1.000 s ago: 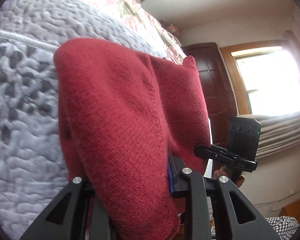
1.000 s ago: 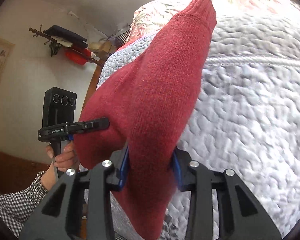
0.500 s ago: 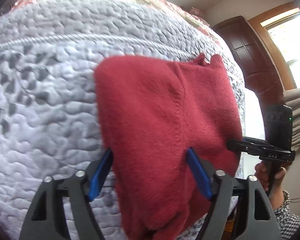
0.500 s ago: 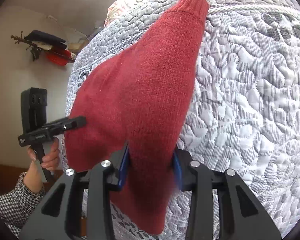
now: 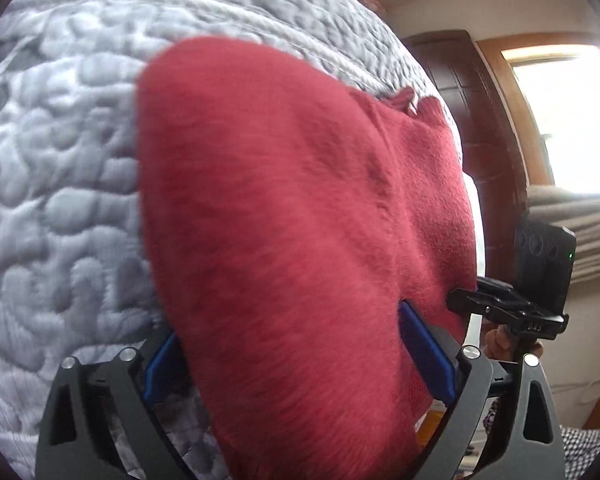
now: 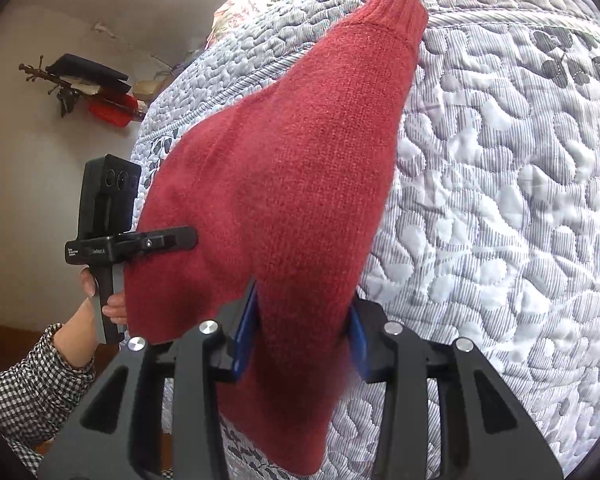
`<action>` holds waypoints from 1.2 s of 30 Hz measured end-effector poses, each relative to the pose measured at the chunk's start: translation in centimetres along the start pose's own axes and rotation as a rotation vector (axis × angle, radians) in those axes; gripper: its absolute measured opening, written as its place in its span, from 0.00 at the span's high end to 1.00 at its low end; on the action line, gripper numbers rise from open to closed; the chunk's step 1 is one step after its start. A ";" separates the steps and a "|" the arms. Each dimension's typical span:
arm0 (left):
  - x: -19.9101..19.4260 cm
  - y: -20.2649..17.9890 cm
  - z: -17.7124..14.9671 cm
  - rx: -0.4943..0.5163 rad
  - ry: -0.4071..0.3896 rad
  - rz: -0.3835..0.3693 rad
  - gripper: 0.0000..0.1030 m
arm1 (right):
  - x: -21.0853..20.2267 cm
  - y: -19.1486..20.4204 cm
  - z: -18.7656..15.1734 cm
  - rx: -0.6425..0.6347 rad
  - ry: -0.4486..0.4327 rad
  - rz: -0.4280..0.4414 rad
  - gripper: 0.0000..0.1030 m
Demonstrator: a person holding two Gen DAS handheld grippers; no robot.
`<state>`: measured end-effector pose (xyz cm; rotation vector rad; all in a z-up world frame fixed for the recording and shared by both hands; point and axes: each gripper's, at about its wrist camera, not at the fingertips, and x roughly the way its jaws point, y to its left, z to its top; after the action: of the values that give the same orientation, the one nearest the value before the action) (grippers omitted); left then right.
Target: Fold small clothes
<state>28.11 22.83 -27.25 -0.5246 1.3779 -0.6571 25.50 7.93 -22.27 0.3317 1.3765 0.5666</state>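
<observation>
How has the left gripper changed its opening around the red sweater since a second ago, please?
Yes. The left gripper has spread its blue pads wide around the red sweater; before, they pinched it. The quilt behind serves as reference.

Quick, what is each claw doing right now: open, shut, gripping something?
Left claw: open, spread wide around the red sweater, not pinching it.
Right claw: shut on the red sweater.
</observation>
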 end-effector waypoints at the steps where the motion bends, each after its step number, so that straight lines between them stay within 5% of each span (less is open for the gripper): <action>1: 0.4 -0.5 0.1 0.017 0.005 0.005 0.17 | 0.0 -0.1 0.1 0.004 0.000 0.001 0.62; 2: 0.6 -0.9 0.1 0.028 0.004 0.001 0.40 | 0.1 -0.1 0.2 0.007 -0.002 0.006 0.62; 3: 0.7 -1.0 0.1 0.017 0.006 -0.025 0.49 | 0.1 -0.1 0.2 0.011 -0.005 0.012 0.62; 9: -0.1 -2.7 0.0 -0.011 -0.066 -0.080 0.60 | -1.1 0.1 0.0 0.011 -0.033 0.045 0.64; 22: -0.4 -13.8 -4.1 0.057 -0.156 -0.113 0.61 | -11.9 -2.0 -3.5 -0.092 -0.091 0.011 0.65; 29: 6.8 -15.8 -4.6 0.089 -0.110 0.009 0.58 | -11.4 -9.6 -5.8 -0.019 -0.028 -0.025 0.64; 32: 9.8 -14.4 -5.3 0.122 -0.094 0.130 0.46 | -9.3 -12.9 -6.7 0.031 0.011 -0.007 0.61; 36: 9.8 -13.3 -5.3 0.041 -0.109 0.128 0.35 | -9.7 -14.7 -7.7 0.068 -0.021 0.063 0.53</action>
<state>21.96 6.64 -25.77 -0.4297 1.2814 -0.5439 19.80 -10.36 -23.48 0.4368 1.3713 0.5677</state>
